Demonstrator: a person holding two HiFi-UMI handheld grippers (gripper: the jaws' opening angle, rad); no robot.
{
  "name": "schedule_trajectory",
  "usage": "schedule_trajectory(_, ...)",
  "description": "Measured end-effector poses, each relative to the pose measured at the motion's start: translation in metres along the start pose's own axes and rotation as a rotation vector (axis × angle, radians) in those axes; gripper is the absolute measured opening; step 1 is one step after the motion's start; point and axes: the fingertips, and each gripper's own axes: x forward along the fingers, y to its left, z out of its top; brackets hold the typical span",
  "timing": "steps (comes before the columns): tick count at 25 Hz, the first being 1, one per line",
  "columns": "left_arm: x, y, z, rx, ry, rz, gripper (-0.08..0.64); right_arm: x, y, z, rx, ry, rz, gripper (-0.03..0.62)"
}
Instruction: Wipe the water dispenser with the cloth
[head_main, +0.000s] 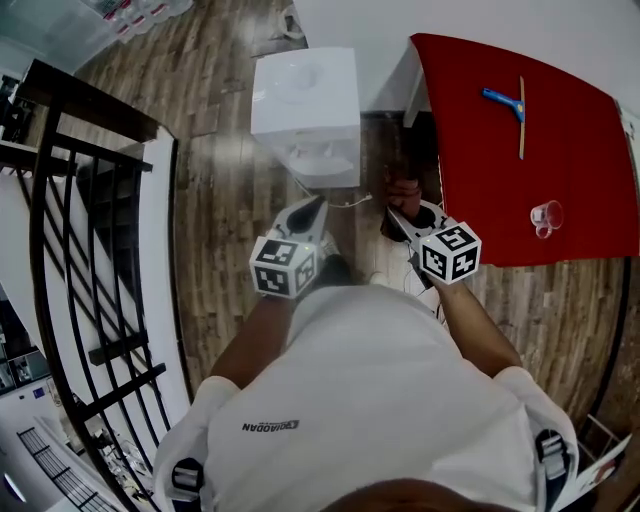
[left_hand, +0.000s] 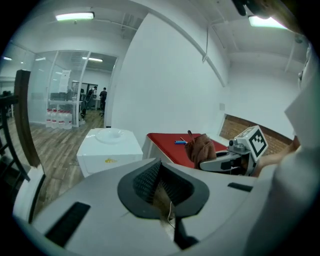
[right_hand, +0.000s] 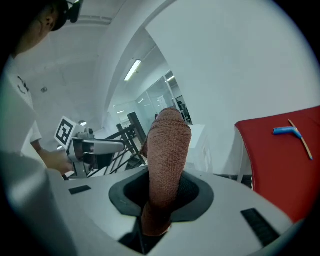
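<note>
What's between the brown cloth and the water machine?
Wooden floor and a thin white cord, in the head view; the cloth in the right tongs is apart from the water dispenser.

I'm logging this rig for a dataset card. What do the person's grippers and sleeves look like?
Both the left gripper and right gripper have tapered light grey bodies, black textured pads set in a dark collar, and a white cube bearing black square markers. The person wears a white short-sleeved T-shirt.

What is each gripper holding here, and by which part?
The right gripper is shut on the brown cloth near one end; the rest stands up past its jaws. The left gripper holds nothing.
</note>
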Motion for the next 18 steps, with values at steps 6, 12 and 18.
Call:
schedule_trajectory(6, 0.029, 0.059, 0.028, 0.028, 0.004, -0.038, 0.000, 0.058, -0.022, 0.026, -0.066, 0.058, -0.074, 0.086)
schedule_trajectory(12, 0.050, 0.106, 0.053, 0.039, 0.013, -0.094, 0.000, 0.103, -0.048, 0.058, -0.077, 0.072, -0.153, 0.086)
schedule_trajectory(18, 0.069, 0.136, 0.060, 0.053, 0.041, -0.119, 0.000, 0.129, -0.072, 0.076, -0.082, 0.071, -0.217, 0.086)
